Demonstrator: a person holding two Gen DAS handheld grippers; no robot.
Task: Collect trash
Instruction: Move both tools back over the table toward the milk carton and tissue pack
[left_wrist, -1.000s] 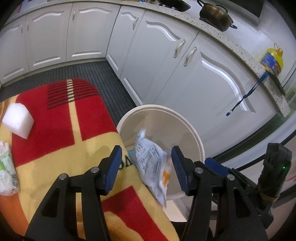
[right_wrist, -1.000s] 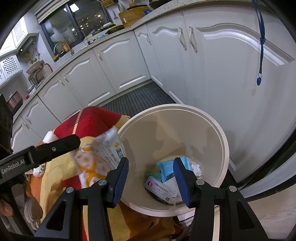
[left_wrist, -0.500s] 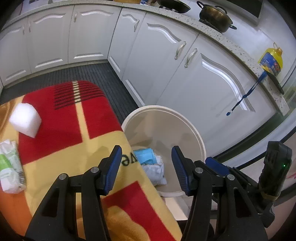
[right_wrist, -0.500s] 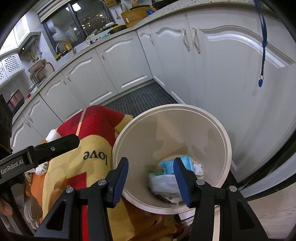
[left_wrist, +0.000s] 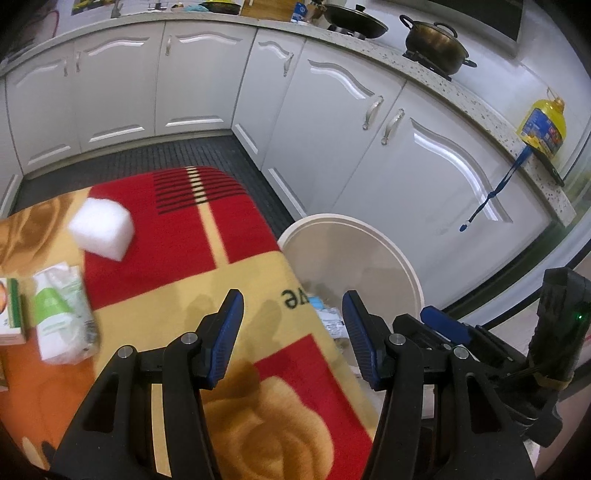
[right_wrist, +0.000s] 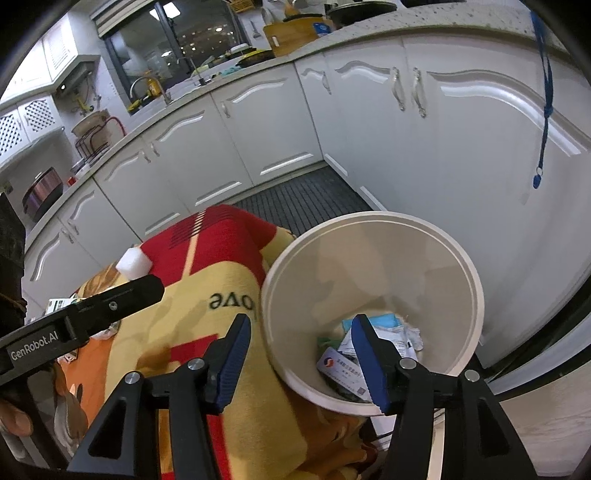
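While several wrappers (right_wrist: 373, 347) already lie in the bin (right_wrist: 476, 295) beneath the empty, opening right tongs (right_wrist: 301, 360), a white block (left_wrist: 101, 229) and green packet (left_wrist: 61, 314) are left on the surface (left_wrist: 258, 398) left of the open, empty left tongs (left_wrist: 293, 339).

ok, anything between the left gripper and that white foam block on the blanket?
Nothing visible. The left gripper is open and empty over the blanket; the white foam block lies ahead and to its left on bare red fabric. The green-and-white packet sits nearer, off to the side of that line.
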